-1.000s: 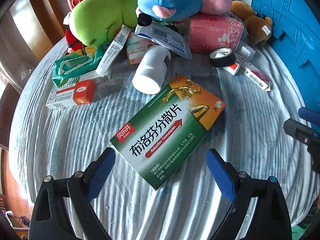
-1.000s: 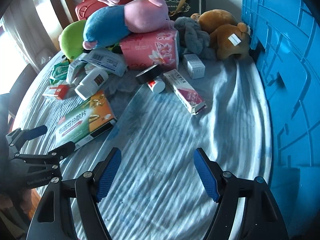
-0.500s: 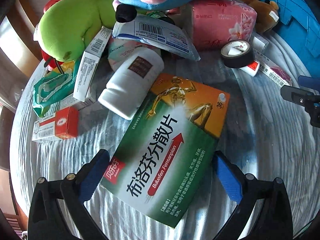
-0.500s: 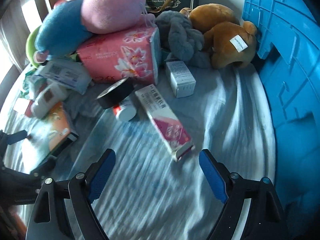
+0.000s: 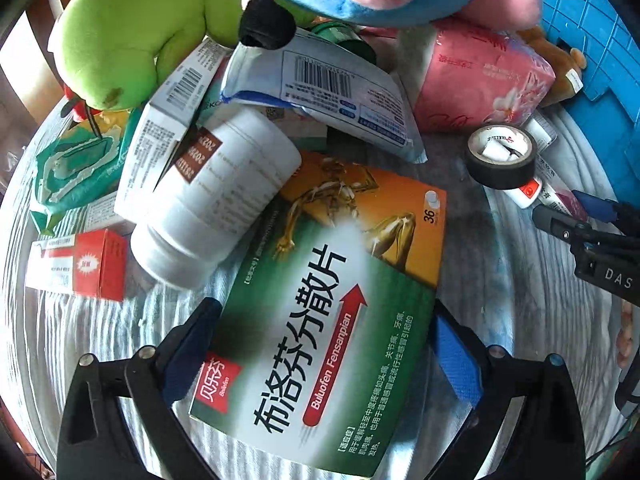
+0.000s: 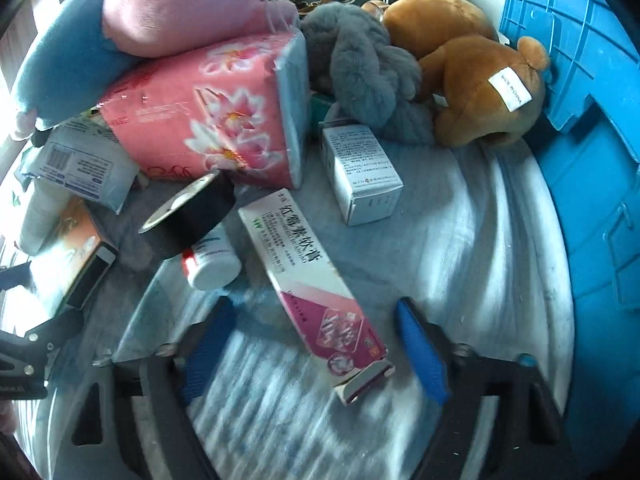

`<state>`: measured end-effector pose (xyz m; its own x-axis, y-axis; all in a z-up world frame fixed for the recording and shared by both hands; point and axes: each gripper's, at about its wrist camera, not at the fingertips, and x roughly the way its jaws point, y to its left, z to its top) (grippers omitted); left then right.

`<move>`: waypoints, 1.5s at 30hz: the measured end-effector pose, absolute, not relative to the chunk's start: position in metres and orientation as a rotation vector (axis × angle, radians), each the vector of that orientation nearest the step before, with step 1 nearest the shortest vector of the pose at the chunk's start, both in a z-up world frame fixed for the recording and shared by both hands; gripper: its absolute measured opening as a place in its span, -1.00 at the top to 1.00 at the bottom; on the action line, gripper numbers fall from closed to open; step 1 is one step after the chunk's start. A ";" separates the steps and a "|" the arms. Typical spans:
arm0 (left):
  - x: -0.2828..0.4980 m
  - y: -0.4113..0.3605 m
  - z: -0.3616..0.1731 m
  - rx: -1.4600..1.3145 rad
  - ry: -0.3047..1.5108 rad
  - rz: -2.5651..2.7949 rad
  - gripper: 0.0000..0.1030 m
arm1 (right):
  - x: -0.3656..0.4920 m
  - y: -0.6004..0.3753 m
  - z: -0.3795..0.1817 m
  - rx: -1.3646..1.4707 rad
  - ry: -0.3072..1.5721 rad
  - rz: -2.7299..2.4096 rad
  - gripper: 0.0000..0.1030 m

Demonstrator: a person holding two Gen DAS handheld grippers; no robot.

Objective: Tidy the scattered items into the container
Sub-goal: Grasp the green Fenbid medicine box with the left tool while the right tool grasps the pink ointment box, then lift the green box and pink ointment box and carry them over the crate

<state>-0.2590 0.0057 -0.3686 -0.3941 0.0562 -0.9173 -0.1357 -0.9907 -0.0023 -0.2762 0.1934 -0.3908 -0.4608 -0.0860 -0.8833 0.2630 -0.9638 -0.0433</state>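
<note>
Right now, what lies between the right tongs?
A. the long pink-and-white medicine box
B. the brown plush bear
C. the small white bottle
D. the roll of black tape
A: the near end of the long pink-and-white medicine box sits between the right tongs, whose jaws have been closing but are not yet touching it.

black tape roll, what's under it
The black tape roll leans on a small white bottle with a red band, lying on the striped cloth. The bottle's far end is hidden beneath the roll.
</note>
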 end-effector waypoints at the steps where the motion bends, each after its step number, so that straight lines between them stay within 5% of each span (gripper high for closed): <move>1: -0.255 0.008 -0.368 -1.665 0.104 2.530 -0.93 | -0.274 0.192 -0.389 1.504 0.257 -2.506 0.34; 26: -0.204 0.017 -0.269 -1.371 0.215 2.636 -0.78 | -0.172 0.166 -0.314 1.389 0.236 -2.621 0.47; 45: -0.175 0.041 -0.096 -0.798 0.201 2.728 -0.78 | -0.112 0.159 -0.106 0.821 0.323 -2.966 0.47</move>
<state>-0.1752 0.0407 -0.0961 -0.8039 0.2372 -0.5454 -0.3144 -0.9479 0.0512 -0.1123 0.1590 -0.1065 -0.8583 0.0104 -0.5130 0.1002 -0.9771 -0.1876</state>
